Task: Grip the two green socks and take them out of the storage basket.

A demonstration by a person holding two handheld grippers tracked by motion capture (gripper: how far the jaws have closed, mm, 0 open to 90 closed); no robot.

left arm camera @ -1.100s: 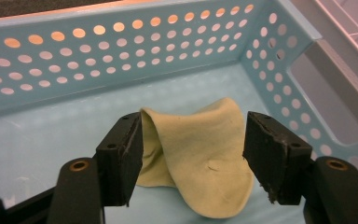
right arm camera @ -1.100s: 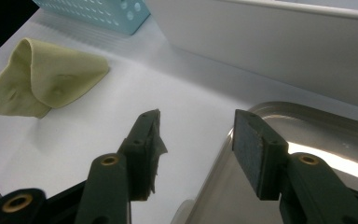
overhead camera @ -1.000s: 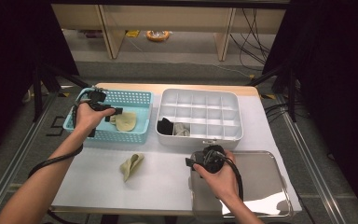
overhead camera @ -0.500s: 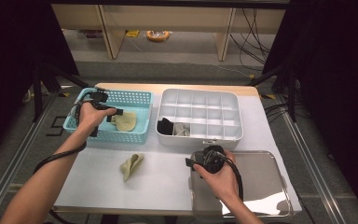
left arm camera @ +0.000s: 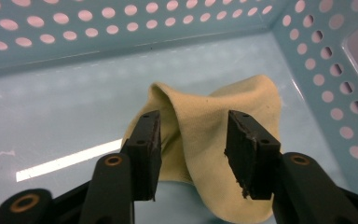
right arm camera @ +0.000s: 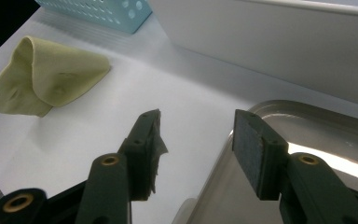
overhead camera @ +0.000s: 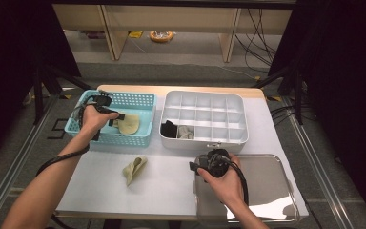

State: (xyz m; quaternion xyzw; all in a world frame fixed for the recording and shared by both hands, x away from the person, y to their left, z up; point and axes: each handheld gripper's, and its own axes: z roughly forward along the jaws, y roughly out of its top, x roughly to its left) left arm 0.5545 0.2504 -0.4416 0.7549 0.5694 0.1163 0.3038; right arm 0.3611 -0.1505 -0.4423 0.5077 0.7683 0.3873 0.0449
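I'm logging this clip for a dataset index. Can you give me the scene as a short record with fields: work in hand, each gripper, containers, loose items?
work in hand: picking a yellow cloth out of the teal basket
left gripper: inside the basket, jaws astride a raised fold of the cloth, just been closing, pads not yet pressing
right gripper: open, empty, hovering over the near-left edge of the metal tray
divided white box: a dark item and a grey item in its near-left compartments
second yellow cloth: folded, on the table in front of the basket
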